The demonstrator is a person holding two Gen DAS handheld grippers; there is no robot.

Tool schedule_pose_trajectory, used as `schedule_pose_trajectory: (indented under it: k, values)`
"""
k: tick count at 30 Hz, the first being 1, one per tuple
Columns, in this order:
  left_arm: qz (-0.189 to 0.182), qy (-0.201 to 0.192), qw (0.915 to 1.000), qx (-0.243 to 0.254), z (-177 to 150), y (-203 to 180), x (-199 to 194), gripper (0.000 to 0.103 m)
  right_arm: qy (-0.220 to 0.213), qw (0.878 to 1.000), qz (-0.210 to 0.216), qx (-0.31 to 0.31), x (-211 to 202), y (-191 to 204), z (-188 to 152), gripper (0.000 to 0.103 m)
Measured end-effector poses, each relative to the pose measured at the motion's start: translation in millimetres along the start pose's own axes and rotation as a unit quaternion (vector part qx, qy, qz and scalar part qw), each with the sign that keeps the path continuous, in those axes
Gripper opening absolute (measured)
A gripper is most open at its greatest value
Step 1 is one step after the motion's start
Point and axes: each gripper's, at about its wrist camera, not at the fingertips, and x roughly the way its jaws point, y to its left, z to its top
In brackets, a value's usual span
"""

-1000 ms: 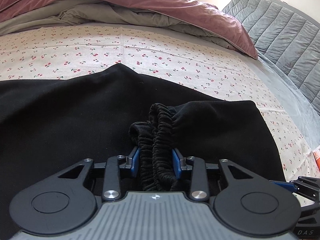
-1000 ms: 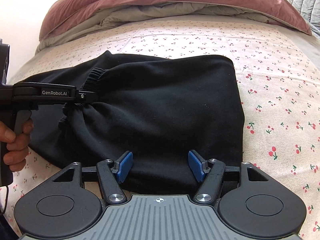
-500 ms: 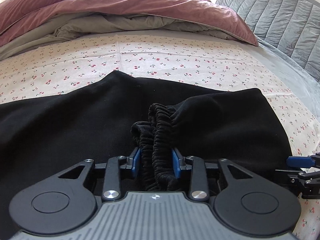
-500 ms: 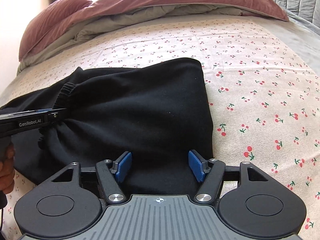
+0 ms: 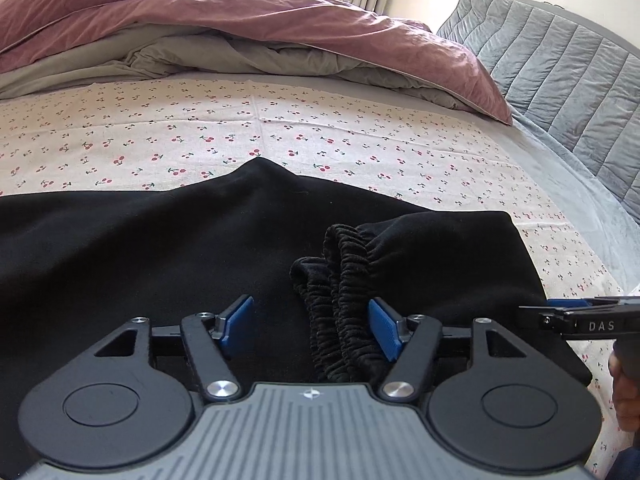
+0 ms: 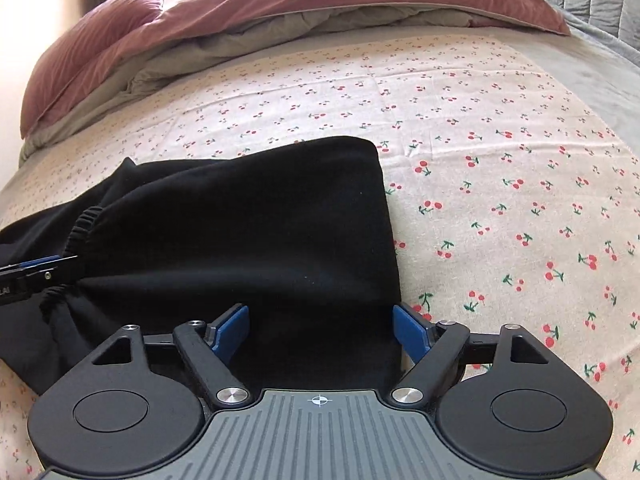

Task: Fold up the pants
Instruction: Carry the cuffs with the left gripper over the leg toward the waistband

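Note:
Black pants (image 5: 160,248) lie folded over on the cherry-print sheet (image 5: 280,128). Their gathered elastic waistband (image 5: 344,280) sits bunched between the jaws of my left gripper (image 5: 310,326). Those jaws are opening: the right pad (image 5: 384,328) still brushes the waistband, while the left one stands clear of it. In the right wrist view my right gripper (image 6: 320,332) hovers over the near right corner of the pants (image 6: 260,220). Its jaws are opening wide, with flat cloth below them and nothing pinched. Each gripper's tip shows in the other's view: the right gripper (image 5: 580,318) and the left gripper (image 6: 36,270).
A mauve and grey duvet (image 5: 280,40) is heaped along the far side of the bed. A grey quilted cushion (image 5: 560,80) rises at the far right. A hand (image 5: 624,392) holds the right gripper's handle. Bare sheet (image 6: 500,200) stretches to the right of the pants.
The left jaws have spread apart and let go of the waistband. The right jaws have widened, and the right gripper has slid right to the pants' edge.

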Motion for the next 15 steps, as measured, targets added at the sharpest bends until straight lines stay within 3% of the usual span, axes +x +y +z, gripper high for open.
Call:
schedule_pose_trajectory:
  k: [4, 9, 12, 15]
  values:
    - [0.01, -0.008, 0.9999, 0.011, -5, 6, -8, 0.064, -0.017, 1.0, -0.014, 0.01, 5, -1, 23, 0.08]
    - [0.043, -0.02, 0.9986, -0.025, -5, 32, -20, 0.064, -0.048, 0.998, -0.028, -0.003, 25, 3, 41, 0.08]
    - [0.062, -0.032, 0.9963, -0.049, -5, 54, -32, 0.064, -0.02, 1.0, -0.022, 0.006, 50, -4, 41, 0.083]
    - [0.083, -0.046, 0.992, -0.084, -4, 83, -50, 0.063, -0.025, 0.999, -0.012, 0.02, 51, -10, 46, 0.084]
